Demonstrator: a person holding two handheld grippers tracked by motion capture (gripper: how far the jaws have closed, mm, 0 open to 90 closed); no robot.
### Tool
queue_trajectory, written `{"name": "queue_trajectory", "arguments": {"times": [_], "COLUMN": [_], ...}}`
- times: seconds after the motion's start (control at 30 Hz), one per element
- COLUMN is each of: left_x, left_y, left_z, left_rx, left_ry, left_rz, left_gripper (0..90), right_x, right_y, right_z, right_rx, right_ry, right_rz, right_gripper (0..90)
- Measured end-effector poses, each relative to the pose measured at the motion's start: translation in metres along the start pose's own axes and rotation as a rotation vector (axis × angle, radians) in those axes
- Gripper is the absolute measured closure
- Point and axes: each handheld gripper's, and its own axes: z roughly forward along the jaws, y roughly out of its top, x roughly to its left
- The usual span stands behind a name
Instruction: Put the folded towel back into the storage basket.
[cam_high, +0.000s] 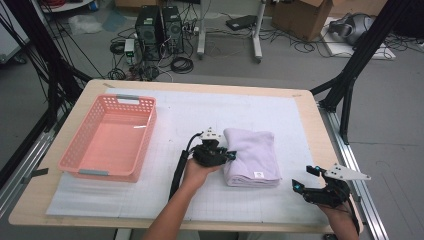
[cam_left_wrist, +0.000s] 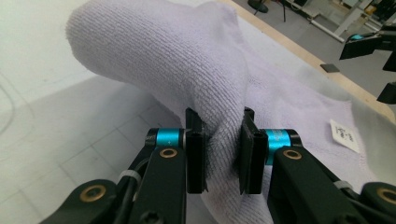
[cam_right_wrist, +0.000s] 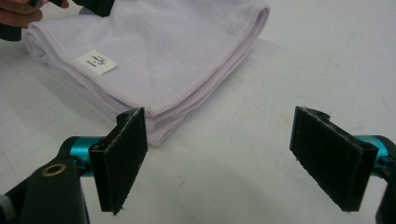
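High view: a folded lilac towel (cam_high: 251, 156) lies right of centre on the white mat of the surface (cam_high: 150, 87), well apart from the pink basket (cam_high: 110, 137) at the left. The left gripper (cam_high: 227, 155) sits at the towel's left edge; the right gripper (cam_high: 306, 178) hangs near its lower right corner, apart from it.

Left gripper view: the fingers (cam_left_wrist: 196, 156) are clamped on a raised fold of towel (cam_left_wrist: 177, 56).

Right gripper view: the fingers (cam_right_wrist: 122, 156) stand wide apart with nothing between them, the towel's (cam_right_wrist: 159, 46) corner just beyond.
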Motion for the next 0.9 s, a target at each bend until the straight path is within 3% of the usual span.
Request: {"name": "queue_trajectory", "arguments": {"times": [0.17, 0.23, 0.53, 0.9], "left_x": [0.001, -0.001, -0.007, -0.007], "left_y": [0.001, 0.003, 0.013, 0.025], "left_z": [-0.009, -0.012, -0.027, -0.051], "left_rx": [-0.022, -0.032, -0.096, -0.155], "left_ry": [-0.005, -0.005, -0.031, -0.047], "left_rz": [0.023, 0.056, 0.126, 0.163], "left_gripper": [76.0, 76.0, 76.0, 76.2], "right_x": [0.000, 0.001, 0.001, 0.002], "right_y": [0.000, 0.000, 0.000, 0.001], "right_z": [0.001, 0.000, 0.002, 0.002], "right_rx": [-0.001, -0.002, -0.003, -0.006], "right_ry": [0.001, 0.002, -0.002, 0.001], "right_rz": [-0.001, 0.005, 0.001, -0.002], "right_gripper": [17.9, 17.9, 17.9, 18.0]}}
